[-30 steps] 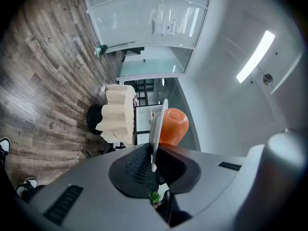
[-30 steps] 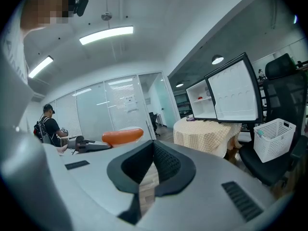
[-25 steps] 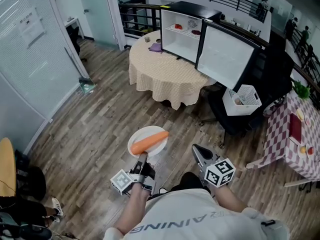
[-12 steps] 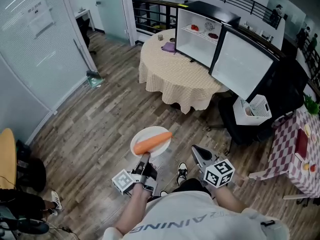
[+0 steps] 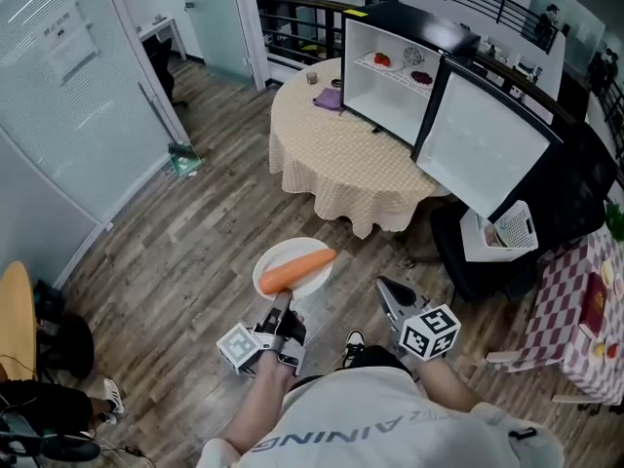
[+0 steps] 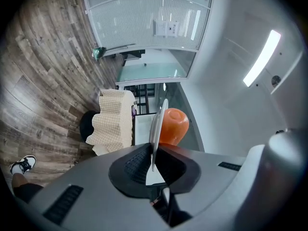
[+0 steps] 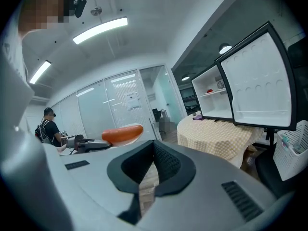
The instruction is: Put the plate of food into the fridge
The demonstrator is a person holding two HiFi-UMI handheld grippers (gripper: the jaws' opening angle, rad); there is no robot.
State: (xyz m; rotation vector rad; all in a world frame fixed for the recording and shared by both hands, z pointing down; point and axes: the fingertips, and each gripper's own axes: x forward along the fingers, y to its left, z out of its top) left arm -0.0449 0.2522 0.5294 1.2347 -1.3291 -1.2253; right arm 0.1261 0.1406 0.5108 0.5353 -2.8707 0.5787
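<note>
Over the wooden floor (image 5: 195, 252), well short of the round desk (image 5: 331, 164), the left tongs (image 5: 280, 305) are gripping a white plate (image 5: 288, 251) by its near rim; the left gripper view is showing the jaws closed tight on that rim, with the plate standing edge-on between the pads (image 6: 137, 160); an orange carrot (image 5: 297, 269) is lying across the plate, its thick end toward the tongs and its tip pointing away to the right; the plate is being held roughly level, out in front of the person's body.

Just right of it, the right tongs (image 5: 383, 284) are hanging over the floor with the jaws drawn together and nothing between them, pointing toward the desk.

Farther ahead, the desk is wearing a pale checked cloth and carrying a small white fridge (image 5: 385, 86); the fridge door (image 5: 483, 149) is standing wide open, swung out to the right past the desk's edge; small red items are sitting on the upper shelf (image 5: 395, 66) inside; a purple object (image 5: 330, 97) and a small cup (image 5: 312, 78) are resting on the cloth just left of the fridge; a white basket (image 5: 507, 230) is sitting below the open door.
</note>
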